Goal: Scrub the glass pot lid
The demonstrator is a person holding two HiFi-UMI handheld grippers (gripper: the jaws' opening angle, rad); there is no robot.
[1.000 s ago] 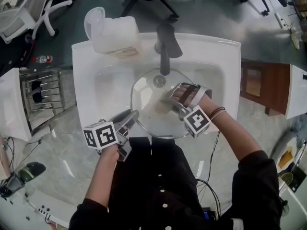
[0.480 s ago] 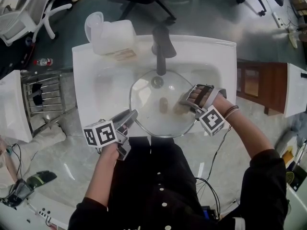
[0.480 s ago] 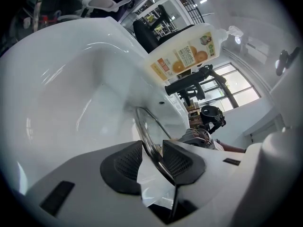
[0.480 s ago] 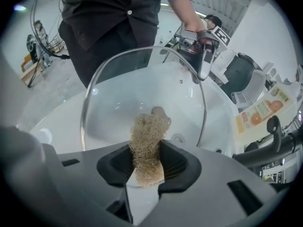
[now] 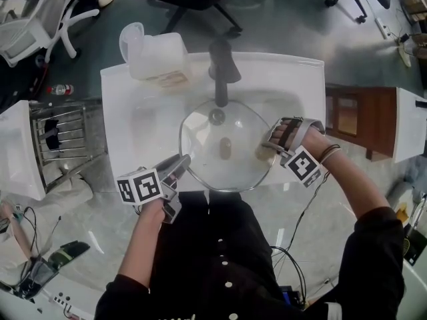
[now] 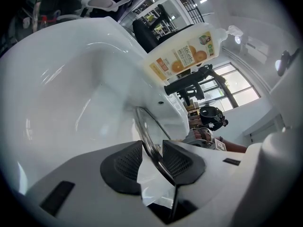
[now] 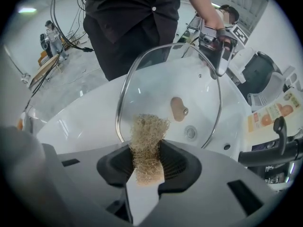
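Observation:
A round glass pot lid [image 5: 213, 169] with a steel rim and a brown knob [image 5: 225, 147] is held over the white sink [image 5: 127, 105]. My left gripper [image 5: 181, 163] is shut on the lid's near-left rim; in the left gripper view the rim [image 6: 147, 141] runs between the two black pads. My right gripper [image 5: 268, 149] is shut on a tan fibrous scrub pad [image 7: 147, 138]. The pad [image 5: 261, 154] rests against the lid's right edge. In the right gripper view the lid [image 7: 208, 98] stands tilted behind the pad, and the left gripper [image 7: 218, 56] shows at its far rim.
A black faucet [image 5: 221, 65] reaches over the basin from the back. A pale detergent jug [image 5: 159, 53] lies on the sink's back-left corner. A wire dish rack [image 5: 61, 135] stands at the left, a wooden cabinet [image 5: 360, 120] at the right. The person's body is close to the front edge.
My right gripper has slid the scrub pad from the lid's middle out to its right edge. The left gripper and the lid have stayed in place.

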